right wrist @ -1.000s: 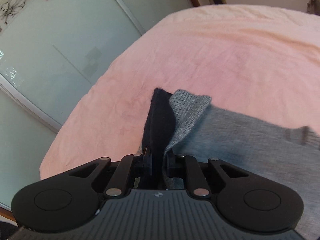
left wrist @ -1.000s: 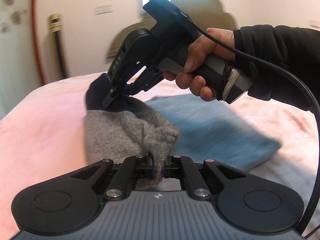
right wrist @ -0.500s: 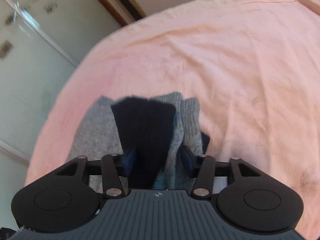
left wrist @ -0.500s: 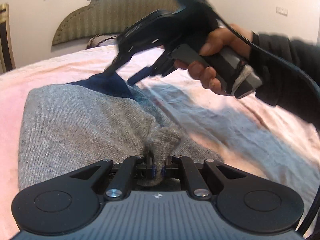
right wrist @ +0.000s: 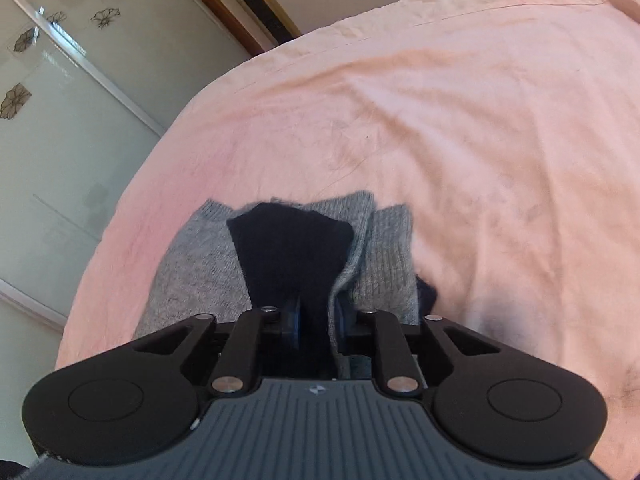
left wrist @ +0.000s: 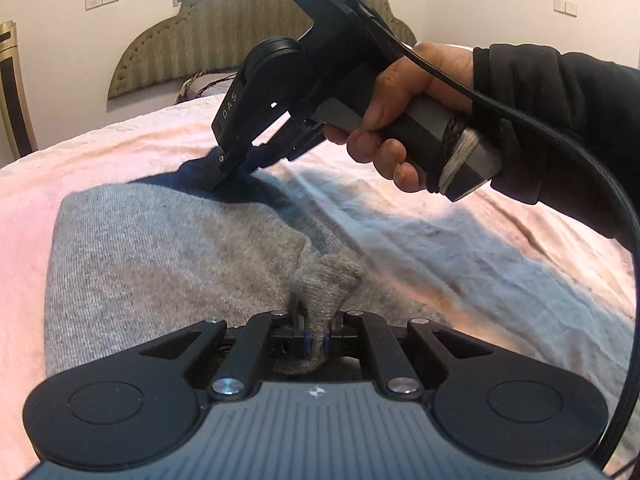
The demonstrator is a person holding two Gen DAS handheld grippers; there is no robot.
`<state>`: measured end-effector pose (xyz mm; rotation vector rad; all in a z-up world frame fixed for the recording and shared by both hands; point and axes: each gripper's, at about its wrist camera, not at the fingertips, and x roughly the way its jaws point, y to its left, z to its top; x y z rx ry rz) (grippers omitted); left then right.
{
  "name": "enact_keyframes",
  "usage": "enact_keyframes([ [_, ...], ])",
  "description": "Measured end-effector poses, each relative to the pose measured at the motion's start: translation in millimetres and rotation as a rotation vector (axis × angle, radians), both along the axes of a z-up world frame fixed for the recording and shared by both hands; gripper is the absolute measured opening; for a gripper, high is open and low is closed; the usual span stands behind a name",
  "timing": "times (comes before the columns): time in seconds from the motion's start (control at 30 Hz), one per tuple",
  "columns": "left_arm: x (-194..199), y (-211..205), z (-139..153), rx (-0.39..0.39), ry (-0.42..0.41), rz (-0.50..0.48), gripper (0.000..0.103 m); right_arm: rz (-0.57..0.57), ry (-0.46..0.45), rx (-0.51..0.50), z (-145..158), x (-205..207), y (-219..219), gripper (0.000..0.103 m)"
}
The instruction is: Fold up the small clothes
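A small grey knit garment point(left wrist: 160, 248) with a navy part point(left wrist: 192, 172) lies flat on the pink bed sheet point(left wrist: 80, 160). My left gripper point(left wrist: 315, 338) is shut on a pinched fold of grey knit at the near edge. My right gripper point(left wrist: 240, 170) presses down at the far navy end. In the right wrist view the right gripper point(right wrist: 318, 320) is shut on the navy fabric point(right wrist: 288, 248) and a grey edge, with the grey knit point(right wrist: 192, 256) spread on both sides.
A padded headboard point(left wrist: 224, 40) and a wall with sockets stand behind the bed. A glass sliding door point(right wrist: 60, 120) with flower decals lies past the bed's edge. Pink sheet point(right wrist: 480, 140) stretches beyond the garment.
The garment came down from hanging in the air to lying flat on the sheet. My right gripper opened half a second ago and has closed again on the navy end.
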<state>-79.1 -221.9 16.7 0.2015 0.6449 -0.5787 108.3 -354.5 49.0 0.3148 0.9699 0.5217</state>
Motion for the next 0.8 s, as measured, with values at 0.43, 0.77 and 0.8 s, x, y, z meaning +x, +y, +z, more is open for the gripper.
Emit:
enact_keyframes([
  [0.43,-7.0,70.6,28.5,-0.322,0.141,-0.163,0.072,-0.180,-0.065,0.146,15.4,-32.9,-45.1,0.097],
  [0.77,148.9,202.1,-5.0,-0.651,0.441,0.378,0.094,-0.187,0.041,0.158,-13.1,-5.3,-36.1,0.093],
  [0.8,165.2,201.1,-16.9,-0.671,0.509,0.377,0.094,-0.183,0.055,0.172,-19.2,-3.5,-33.2,0.091],
])
